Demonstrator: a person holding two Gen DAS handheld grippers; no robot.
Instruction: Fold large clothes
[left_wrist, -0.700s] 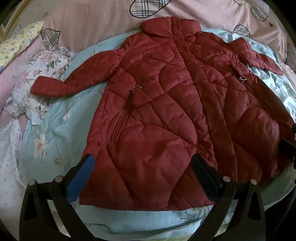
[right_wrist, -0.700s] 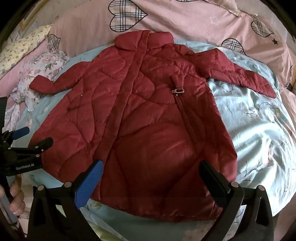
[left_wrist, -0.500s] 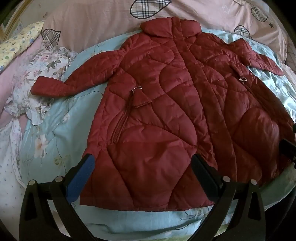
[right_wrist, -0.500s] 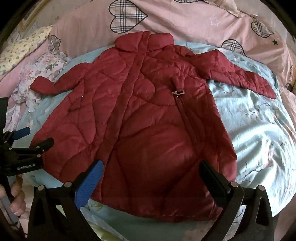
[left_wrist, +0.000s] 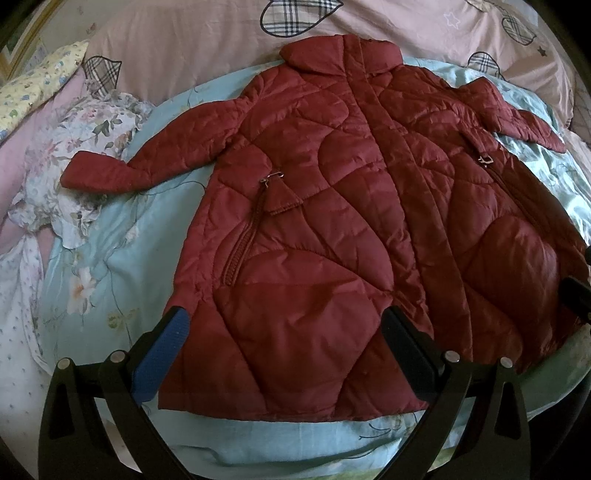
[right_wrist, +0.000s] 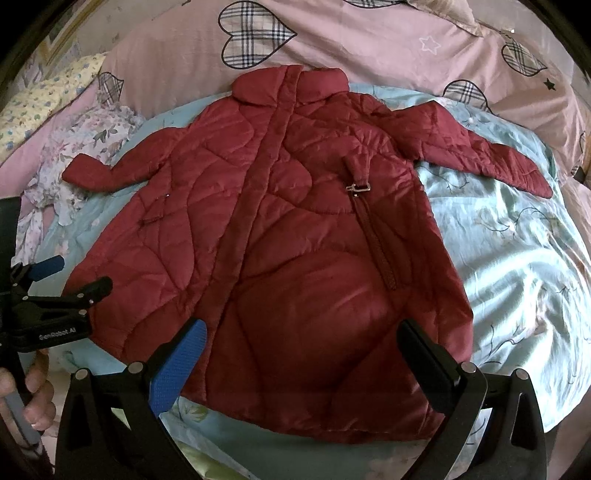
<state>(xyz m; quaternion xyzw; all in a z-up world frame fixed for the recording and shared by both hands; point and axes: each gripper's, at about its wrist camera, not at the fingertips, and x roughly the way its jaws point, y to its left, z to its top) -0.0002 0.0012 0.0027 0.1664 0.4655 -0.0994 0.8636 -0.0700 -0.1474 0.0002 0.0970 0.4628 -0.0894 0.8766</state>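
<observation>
Left wrist view: the left gripper (left_wrist: 282, 332) is hovering with jaws spread, empty, over the hem of the red quilted coat (left_wrist: 332, 221), which is lying flat on the light blue floral sheet (left_wrist: 110, 258). A floral garment (left_wrist: 74, 147) is touching the left sleeve.

Right wrist view: the right gripper (right_wrist: 301, 343) is likewise gaping, holding nothing, above the coat (right_wrist: 295, 240); the pink heart-print quilt (right_wrist: 369, 37) is lying behind the collar.

A pale blue floral sheet (left_wrist: 122, 254) meets a pink heart-print quilt (right_wrist: 369, 48) beside floral cloth (left_wrist: 74, 136).

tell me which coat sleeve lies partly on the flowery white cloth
The left-hand sleeve: its cuff rests on the flowery cloth. The other sleeve lies on the blue sheet.
</observation>
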